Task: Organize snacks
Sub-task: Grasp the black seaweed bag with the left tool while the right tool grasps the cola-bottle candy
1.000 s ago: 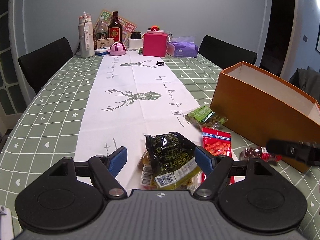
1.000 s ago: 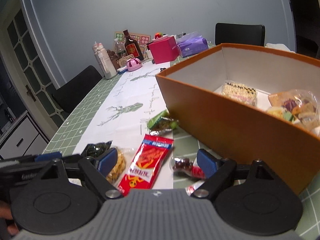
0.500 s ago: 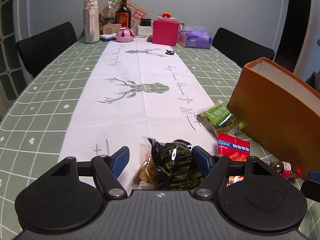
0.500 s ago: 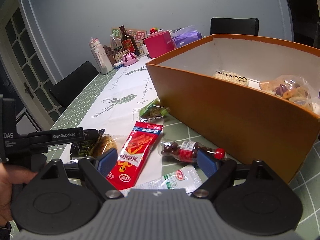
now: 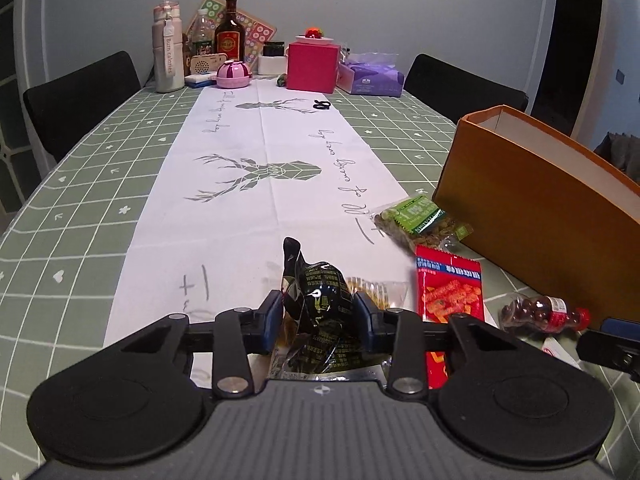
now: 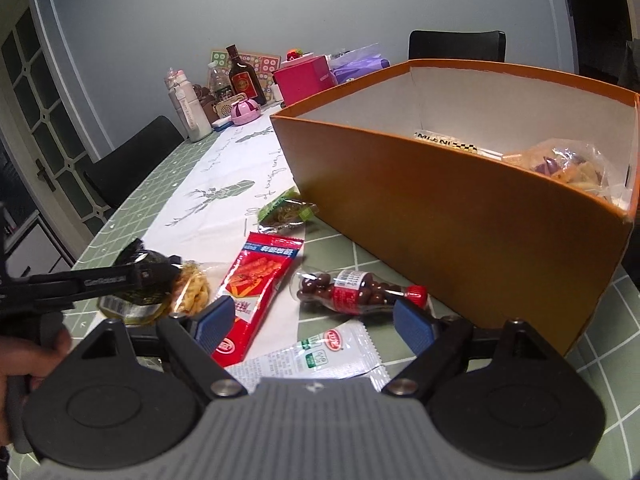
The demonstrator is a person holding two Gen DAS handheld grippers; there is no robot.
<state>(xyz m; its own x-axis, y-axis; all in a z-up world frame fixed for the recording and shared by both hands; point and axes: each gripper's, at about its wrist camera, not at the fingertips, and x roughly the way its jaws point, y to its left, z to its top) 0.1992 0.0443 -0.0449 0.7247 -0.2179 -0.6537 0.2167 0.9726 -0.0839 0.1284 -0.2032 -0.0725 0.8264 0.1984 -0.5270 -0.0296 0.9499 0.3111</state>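
My left gripper is shut on a black snack packet, low over the white runner; the packet also shows in the right wrist view. My right gripper is open and empty, above a small bottle of chocolate balls and a white sachet. A red snack pack lies between the grippers. A green packet lies by the orange box, which holds several snacks.
A clear bag of yellow crisps lies under the black packet. Bottles, a pink box and a purple tissue pack stand at the table's far end. Black chairs stand along both sides.
My left gripper has closed its fingers onto the black packet. My right gripper has drawn back and lowered, so the bottle and white sachet now lie between its open fingers.
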